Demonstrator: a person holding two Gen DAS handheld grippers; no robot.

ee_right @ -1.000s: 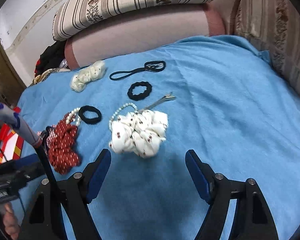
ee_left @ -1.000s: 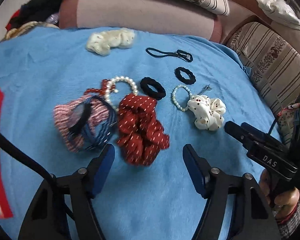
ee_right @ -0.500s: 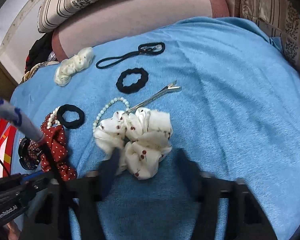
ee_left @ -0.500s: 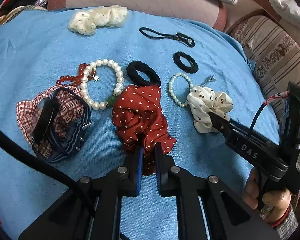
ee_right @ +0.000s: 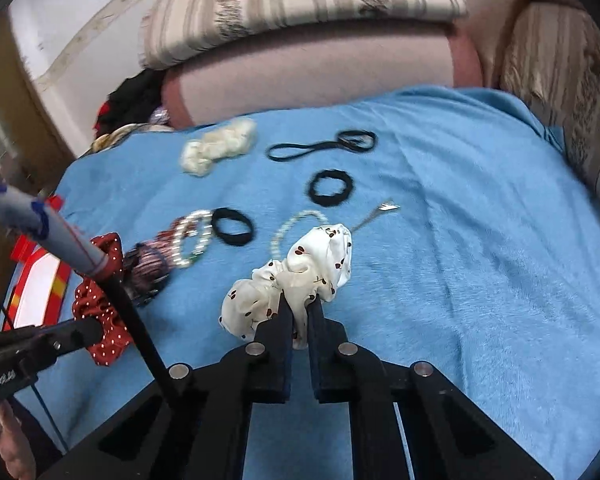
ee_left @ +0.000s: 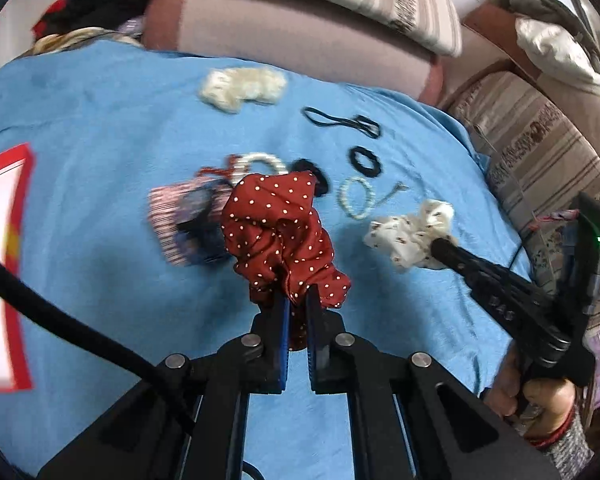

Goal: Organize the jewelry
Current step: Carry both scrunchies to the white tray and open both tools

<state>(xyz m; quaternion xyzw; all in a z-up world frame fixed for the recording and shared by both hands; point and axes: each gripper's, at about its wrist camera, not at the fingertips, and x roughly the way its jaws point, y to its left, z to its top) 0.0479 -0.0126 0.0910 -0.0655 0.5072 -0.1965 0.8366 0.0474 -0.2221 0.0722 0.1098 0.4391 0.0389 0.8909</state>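
My left gripper (ee_left: 296,300) is shut on a red polka-dot scrunchie (ee_left: 276,224), which hangs lifted above the blue blanket (ee_left: 100,120). In the right wrist view my right gripper (ee_right: 300,304) has a white cherry-print scrunchie (ee_right: 300,268) pinched between its pads, the jaws still closing tight on it, and the scrunchie is raised off the blanket. The left wrist view shows that white scrunchie (ee_left: 412,236) at the right gripper's tip. The red scrunchie (ee_right: 100,312) shows at the left of the right wrist view.
On the blanket lie a cream scrunchie (ee_left: 242,88), a thin black hair band (ee_left: 340,122), two black hair ties (ee_left: 366,162), pearl bracelets (ee_left: 354,200), a metal hair clip (ee_left: 392,192) and a plaid scrunchie (ee_left: 180,220). Striped sofa cushions (ee_right: 300,4) border the back and right.
Both grippers went from wide open to closed, the left on the red scrunchie and the right on the white one. Both then rose, lifting the scrunchies off the blanket.
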